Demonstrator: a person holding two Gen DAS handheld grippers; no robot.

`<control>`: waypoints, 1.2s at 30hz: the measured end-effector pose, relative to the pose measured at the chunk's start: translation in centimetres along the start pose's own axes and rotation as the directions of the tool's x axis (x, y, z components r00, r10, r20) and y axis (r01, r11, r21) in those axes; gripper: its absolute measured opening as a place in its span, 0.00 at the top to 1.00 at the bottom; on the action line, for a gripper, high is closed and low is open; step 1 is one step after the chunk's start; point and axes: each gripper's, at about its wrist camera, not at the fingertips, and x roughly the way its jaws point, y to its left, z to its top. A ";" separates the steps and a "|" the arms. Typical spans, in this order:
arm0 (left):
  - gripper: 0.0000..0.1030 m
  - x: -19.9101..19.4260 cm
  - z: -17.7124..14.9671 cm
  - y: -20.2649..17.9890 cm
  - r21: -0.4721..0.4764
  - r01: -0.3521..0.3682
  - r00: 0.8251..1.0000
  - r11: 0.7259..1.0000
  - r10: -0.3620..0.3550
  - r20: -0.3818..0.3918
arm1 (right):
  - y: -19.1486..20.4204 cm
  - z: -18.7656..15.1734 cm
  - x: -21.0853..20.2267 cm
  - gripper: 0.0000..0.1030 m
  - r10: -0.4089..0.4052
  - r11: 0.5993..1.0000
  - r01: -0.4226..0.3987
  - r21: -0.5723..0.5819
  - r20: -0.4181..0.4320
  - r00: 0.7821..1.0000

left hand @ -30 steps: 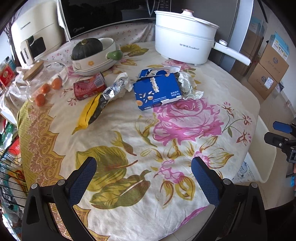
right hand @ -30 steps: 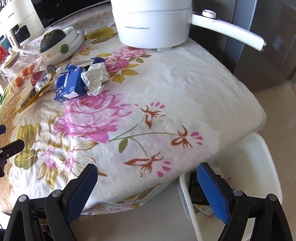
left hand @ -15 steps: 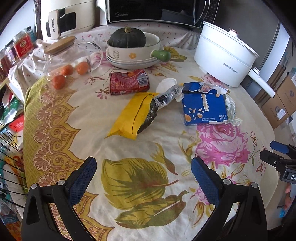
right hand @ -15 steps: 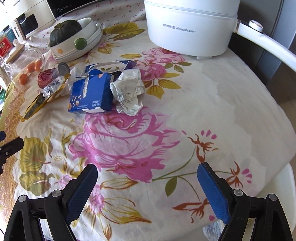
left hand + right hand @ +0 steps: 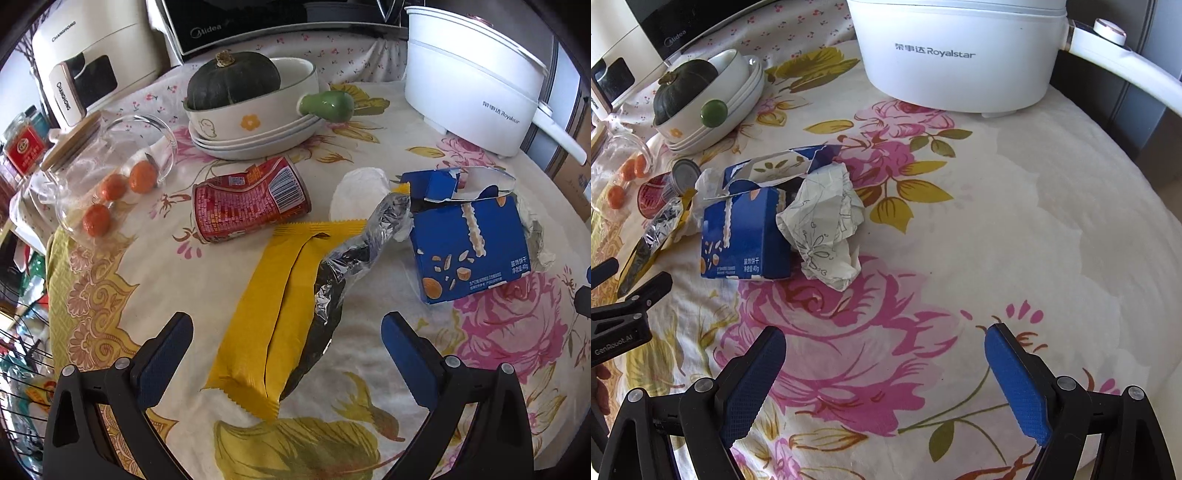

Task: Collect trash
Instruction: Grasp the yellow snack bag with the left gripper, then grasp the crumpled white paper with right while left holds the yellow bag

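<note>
Trash, on floral tabletop (image 5: 155, 280): yellow wrapper (image 5: 273, 314) with foil lining, centre of the left view, just ahead of the left claw (image 5: 286, 343), jaws wide apart, empty. Beyond, red can (image 5: 251, 199) on its side; blue carton (image 5: 469, 243), torn open, at right. Right view: right claw (image 5: 884, 354) spread wide, empty; crumpled paper (image 5: 823, 229) against the carton. Upper frame: white cooker (image 5: 956, 55).
</note>
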 end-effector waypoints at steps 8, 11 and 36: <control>0.08 -0.8 -0.5 1.2 -0.087 0.118 0.993 0.989 -0.116 0.027 | -0.2 -0.9 -1.2 0.12 -0.006 1.000 0.006 -0.001 0.012 1.000; 0.08 -1.2 0.1 1.9 -0.118 0.145 0.989 0.982 -0.139 0.052 | -0.2 -1.1 -1.3 0.12 0.000 1.000 0.000 0.002 0.012 1.000; 0.64 -6.4 -3.5 4.8 -0.290 0.279 0.960 0.915 -0.275 0.054 | -1.5 -4.4 -2.3 0.11 0.029 0.999 -0.029 0.016 -0.016 0.999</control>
